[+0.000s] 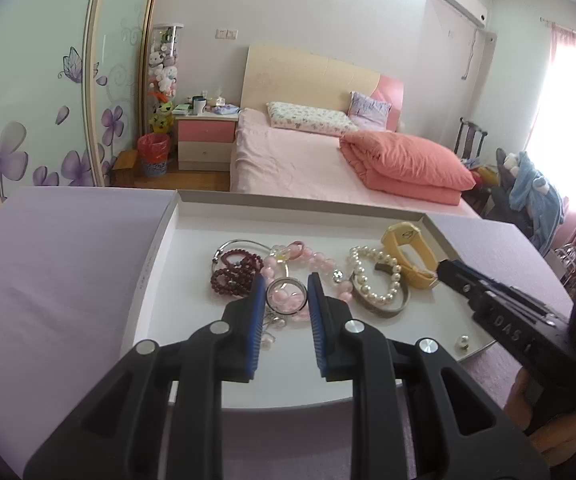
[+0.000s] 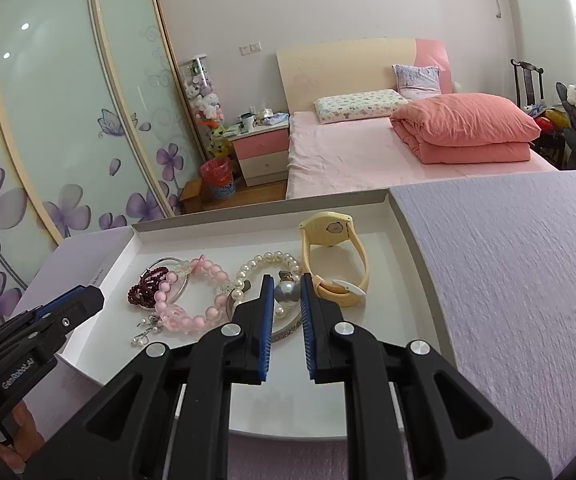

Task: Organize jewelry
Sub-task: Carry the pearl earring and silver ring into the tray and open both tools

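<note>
A white tray (image 1: 160, 240) is seen on a lilac tablecloth (image 1: 48, 272), with the jewelry gathered inside it. At the left of the pile, a dark red bead bracelet (image 1: 232, 274) is tangled with a thin silver bangle (image 1: 244, 243). Just right of these, a pink bead bracelet (image 1: 319, 262) is spread out.

A silver ring (image 1: 287, 295) is clamped between the blue pads of the left gripper (image 1: 287, 294), above the pink beads. On that gripper's side, as seen from the right wrist, the words "GenRobot.AI" can be read.

Further right, a white pearl bracelet (image 1: 371, 276) lies over a grey metal bangle (image 1: 387, 309), and a yellow watch (image 1: 407, 252) stands beside them, near the tray's right wall. A large grey pearl bead (image 2: 286, 292) is gripped in the jaws of the right gripper (image 2: 286, 293), in front of the watch. Raised letters reading roughly "OAS" are seen on this gripper's body. A loose small pearl (image 1: 462, 342) rests at the tray's near right corner.
</note>
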